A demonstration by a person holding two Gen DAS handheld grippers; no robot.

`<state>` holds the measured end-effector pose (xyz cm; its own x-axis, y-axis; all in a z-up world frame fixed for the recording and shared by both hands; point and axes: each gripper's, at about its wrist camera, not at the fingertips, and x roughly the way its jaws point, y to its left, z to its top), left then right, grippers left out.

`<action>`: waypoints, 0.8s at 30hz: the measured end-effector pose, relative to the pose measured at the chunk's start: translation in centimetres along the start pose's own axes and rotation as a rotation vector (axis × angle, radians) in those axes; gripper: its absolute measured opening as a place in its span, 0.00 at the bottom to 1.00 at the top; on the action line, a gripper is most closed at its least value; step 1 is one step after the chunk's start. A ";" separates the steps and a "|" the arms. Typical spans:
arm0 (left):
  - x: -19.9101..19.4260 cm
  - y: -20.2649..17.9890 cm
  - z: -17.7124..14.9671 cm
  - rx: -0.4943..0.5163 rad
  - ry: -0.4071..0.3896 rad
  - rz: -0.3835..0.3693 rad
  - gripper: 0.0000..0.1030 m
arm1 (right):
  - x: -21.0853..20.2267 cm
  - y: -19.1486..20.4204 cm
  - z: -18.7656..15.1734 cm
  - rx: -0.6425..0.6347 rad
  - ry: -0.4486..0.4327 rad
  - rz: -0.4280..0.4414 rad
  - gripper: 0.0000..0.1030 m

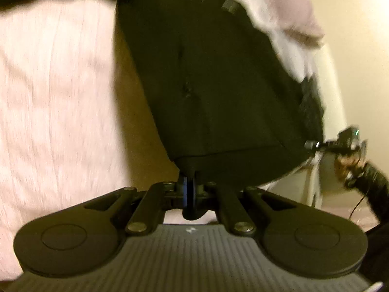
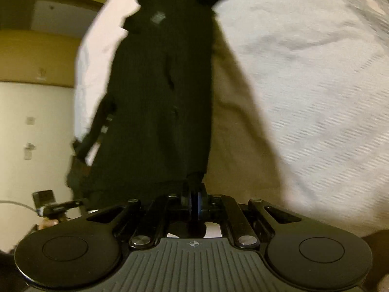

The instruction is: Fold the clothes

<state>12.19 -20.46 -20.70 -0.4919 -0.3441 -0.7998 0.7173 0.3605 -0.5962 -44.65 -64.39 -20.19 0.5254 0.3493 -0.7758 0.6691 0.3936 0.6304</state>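
A black garment hangs stretched between my two grippers above a white bedspread. My left gripper is shut on the garment's hem at one corner. My right gripper is shut on the other corner of the same black garment. The right gripper also shows in the left wrist view, clamped on the far edge. The left gripper shows in the right wrist view at the lower left. The frames are motion-blurred.
The white textured bedspread fills the area under the garment. A cream wall and a door with a handle stand beyond the bed. A pale cloth lies at the bed's far side.
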 end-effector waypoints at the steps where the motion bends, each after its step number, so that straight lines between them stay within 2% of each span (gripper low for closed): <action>1: 1.7 0.0 -0.6 0.011 0.041 0.022 0.02 | 1.0 -0.4 -0.1 -0.007 0.029 -0.041 0.02; 3: 4.0 -0.3 -1.4 0.042 0.091 0.071 0.02 | 3.4 -0.5 -0.3 -0.039 0.078 -0.126 0.02; 6: 5.3 -0.6 -1.7 0.059 0.111 0.109 0.04 | 5.7 -0.4 -0.6 -0.047 0.084 -0.213 0.02; 8: 5.9 -0.8 -1.8 0.075 0.123 0.136 0.09 | 6.2 -0.3 -0.8 -0.047 0.080 -0.254 0.03; 10: 4.7 -0.8 -1.4 0.120 0.122 0.171 0.14 | 6.1 0.2 -0.8 -0.048 0.074 -0.310 0.18; 11: 4.0 -0.9 -1.3 0.143 0.121 0.189 0.14 | 5.8 0.6 -0.7 -0.057 0.068 -0.370 0.36; 12: 3.4 -0.8 -1.1 0.160 0.117 0.207 0.14 | 5.4 1.1 -0.7 -0.071 0.051 -0.437 0.48; 14: 2.2 -1.3 0.0 0.160 0.082 0.233 0.15 | 4.3 2.0 -0.5 -0.086 -0.004 -0.525 0.53; 18: 0.4 -1.8 3.0 0.203 -0.008 0.261 0.16 | 1.5 3.4 0.2 -0.007 -0.189 -0.504 0.54; 21: 0.5 -4.0 5.3 0.244 -0.056 0.257 0.23 | -0.1 4.6 1.0 0.058 -0.301 -0.492 0.54; 24: 1.8 -7.1 7.0 0.301 -0.093 0.269 0.25 | -2.2 5.1 2.0 0.029 -0.386 -0.474 0.54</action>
<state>9.71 -29.68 -17.41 -0.2302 -0.3541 -0.9064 0.9334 0.1831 -0.3086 -41.31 -64.87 -15.36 0.3158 -0.1941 -0.9288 0.8879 0.4055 0.2171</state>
